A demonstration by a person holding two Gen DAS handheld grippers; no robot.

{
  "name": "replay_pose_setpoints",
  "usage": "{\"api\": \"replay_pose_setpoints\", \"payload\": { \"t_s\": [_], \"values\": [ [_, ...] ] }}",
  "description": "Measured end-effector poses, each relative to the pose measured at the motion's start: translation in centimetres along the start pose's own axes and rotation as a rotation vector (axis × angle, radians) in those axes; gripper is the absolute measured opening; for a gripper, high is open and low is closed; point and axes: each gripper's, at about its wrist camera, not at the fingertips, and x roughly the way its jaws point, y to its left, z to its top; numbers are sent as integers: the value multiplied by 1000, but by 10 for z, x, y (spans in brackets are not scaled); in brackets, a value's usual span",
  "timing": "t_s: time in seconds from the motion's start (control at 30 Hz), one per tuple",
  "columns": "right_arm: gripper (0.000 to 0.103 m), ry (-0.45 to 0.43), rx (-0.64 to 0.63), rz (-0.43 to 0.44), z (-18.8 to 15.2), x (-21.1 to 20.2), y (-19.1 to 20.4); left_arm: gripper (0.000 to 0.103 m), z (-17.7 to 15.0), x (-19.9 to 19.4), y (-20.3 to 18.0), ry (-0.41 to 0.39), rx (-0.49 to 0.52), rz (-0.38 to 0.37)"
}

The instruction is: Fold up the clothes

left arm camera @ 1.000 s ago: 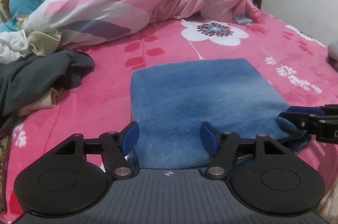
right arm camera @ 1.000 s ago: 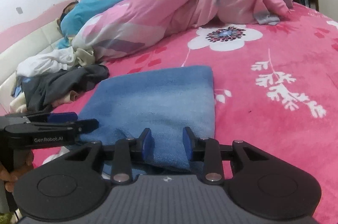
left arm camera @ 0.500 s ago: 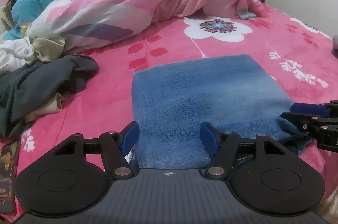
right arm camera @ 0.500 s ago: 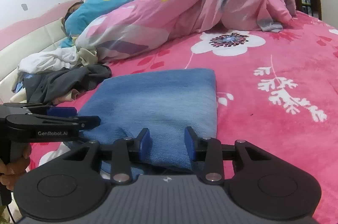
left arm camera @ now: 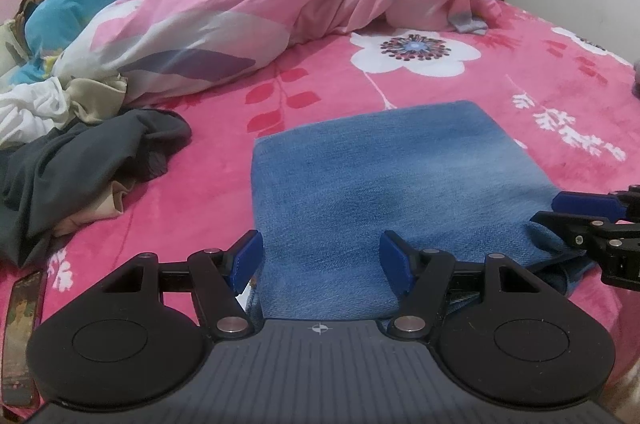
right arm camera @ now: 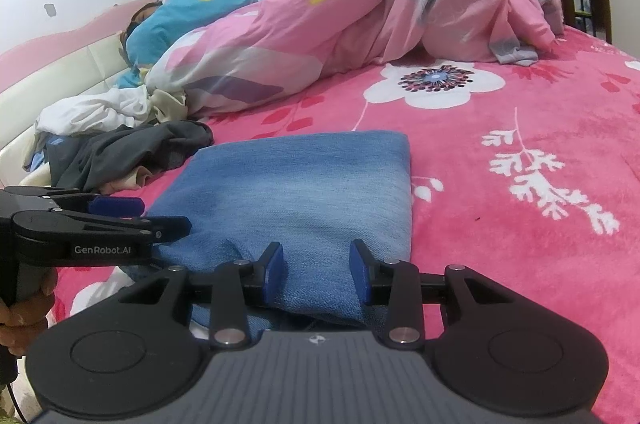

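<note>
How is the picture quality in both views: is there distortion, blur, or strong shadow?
Left wrist view: fisheye bends the bed edges, corners go dark, the jeans are sharp, and light is soft with no hard shadows. Right wrist view: same curving and dark corners, and the far quilt looks slightly soft.

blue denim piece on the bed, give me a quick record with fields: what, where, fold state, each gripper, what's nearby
what: blue denim garment
where: flat on the pink floral blanket, near edge
fold state: folded into a neat rectangle
left gripper: open, fingers astride the near edge
right gripper: open, fingers astride the near right corner
nearby: dark grey clothes in a heap to the left, pink duvet bunched behind
</note>
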Motion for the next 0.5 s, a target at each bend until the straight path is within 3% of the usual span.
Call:
{"api": "replay_pose_setpoints", "payload": {
  "t_s": [0.5],
  "values": [
    [39,1,-10,-5,-1,-1,1,66,1,0,-1,4,7,6]
  ]
}}
